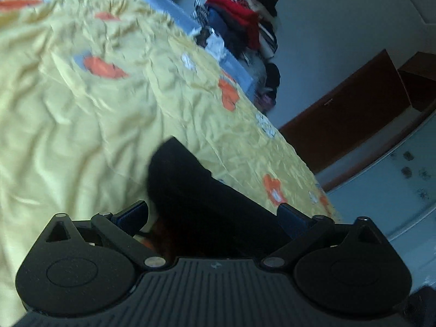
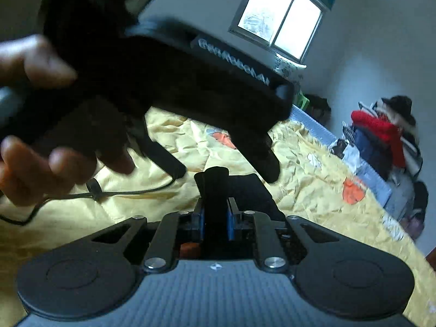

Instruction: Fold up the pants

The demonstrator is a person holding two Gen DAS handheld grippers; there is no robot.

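The black pants (image 1: 190,188) lie on a yellow flowered bedsheet (image 1: 68,114). My left gripper (image 1: 212,212) is open, its blue-padded fingers wide apart on either side of the black fabric, which fills the gap between them. My right gripper (image 2: 215,212) is shut on a fold of the black pants (image 2: 215,190), which sticks up between its blue pads. In the right wrist view the left gripper (image 2: 223,163) hangs open over the bed, held by a hand (image 2: 41,150).
A pile of clothes (image 1: 245,27) with a red garment stands beyond the bed's far edge; it also shows in the right wrist view (image 2: 381,136). A brown wooden cabinet (image 1: 354,109) stands at the right. A black cable (image 2: 95,193) lies on the sheet. A window (image 2: 278,19) is behind.
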